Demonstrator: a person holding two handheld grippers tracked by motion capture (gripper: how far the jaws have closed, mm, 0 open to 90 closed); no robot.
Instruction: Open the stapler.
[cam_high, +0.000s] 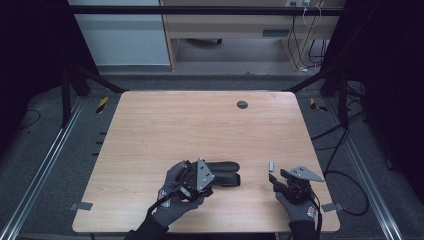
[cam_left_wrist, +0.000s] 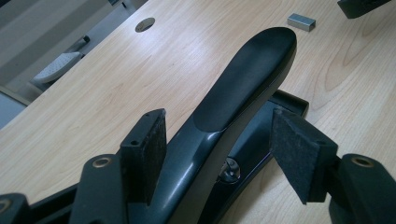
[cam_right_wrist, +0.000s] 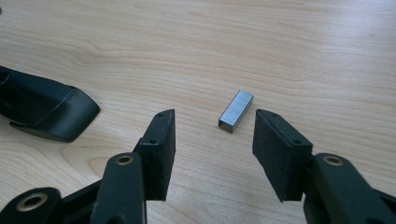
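On the near half of the wooden table (cam_high: 150, 125), both my tools work close to the front edge, with the whole far half bare and free for moving. Left of centre, my left gripper (cam_high: 215, 179) lies over the rear of a black stapler (cam_high: 226, 166) that rests flat on the wood, its nose pointing toward the right side of the table. Seen along that gripper, the stapler (cam_left_wrist: 243, 88) runs straight up between the two pads (cam_left_wrist: 299, 154), which stand spread on either side of its body; the left pad sits just beside the plastic, the right one apart from it, and I cannot tell whether the left pad touches it. Farther back, a round cable hole (cam_high: 242, 104) marks the far centre of the tabletop. Right of the stapler, a small metal block of staples (cam_high: 272, 164) lies alone on the wood, near the stapler's nose but apart from it. My right gripper (cam_high: 273, 176) sits just behind it near the front right corner. Its jaws are spread, and the staples (cam_right_wrist: 236, 110) lie just ahead of the gap, nearer the right pad (cam_right_wrist: 278, 149), untouched by either pad.
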